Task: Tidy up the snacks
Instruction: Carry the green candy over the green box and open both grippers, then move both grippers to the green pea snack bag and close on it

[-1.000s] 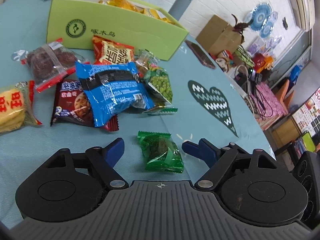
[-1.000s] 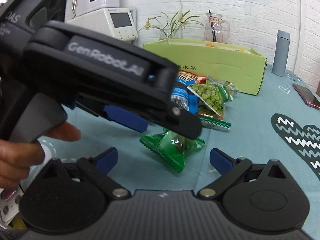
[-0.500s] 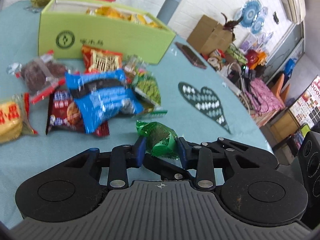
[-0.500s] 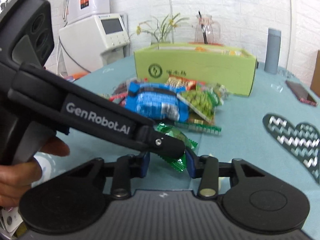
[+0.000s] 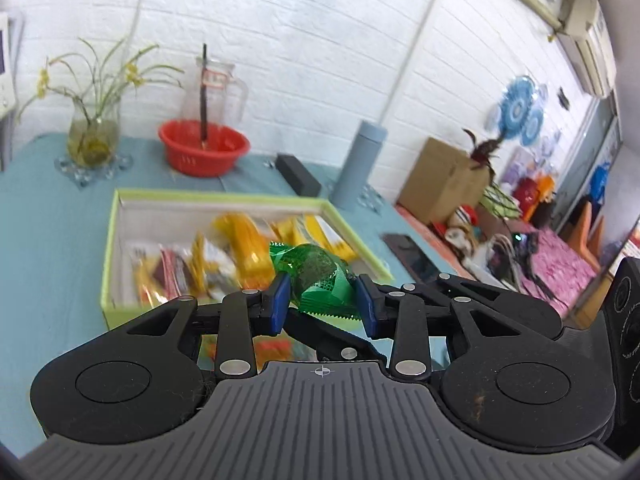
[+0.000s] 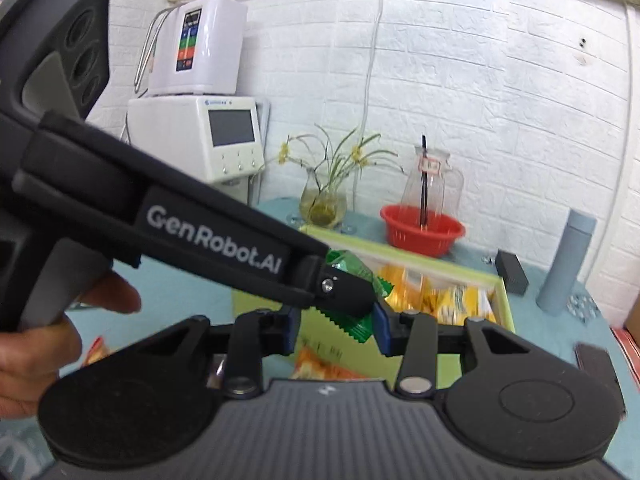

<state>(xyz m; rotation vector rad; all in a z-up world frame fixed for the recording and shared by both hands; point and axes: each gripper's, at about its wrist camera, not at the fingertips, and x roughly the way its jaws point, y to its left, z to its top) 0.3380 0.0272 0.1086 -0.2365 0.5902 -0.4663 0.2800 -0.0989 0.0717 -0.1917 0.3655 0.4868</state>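
Observation:
A green snack packet point(image 5: 316, 276) hangs in the air between both grippers. My left gripper point(image 5: 322, 300) is shut on it, a blue pad on each side. In the right wrist view the left tool reaches in from the left, held by a hand point(image 6: 36, 344). One of its fingers point(image 6: 344, 294) covers part of the packet point(image 6: 352, 266). My right gripper point(image 6: 336, 332) is shut around the packet's lower edge and that fingertip. The lime-green box point(image 5: 224, 196), open and holding several yellow and orange snacks point(image 5: 240, 248), lies just ahead and below.
Behind the box stand a red basin point(image 5: 204, 152), a glass jug point(image 5: 216, 80), a vase with a plant point(image 5: 94, 132), a blue-grey bottle point(image 5: 360, 164) and a black case point(image 5: 298, 174). A phone point(image 5: 412, 252) lies right of the box. White appliances point(image 6: 224, 136) stand far left.
Both grippers closed on the green packet where it lay on the cloth, then rose with it and moved forward. The loose snacks dropped out of sight and the open box came into view.

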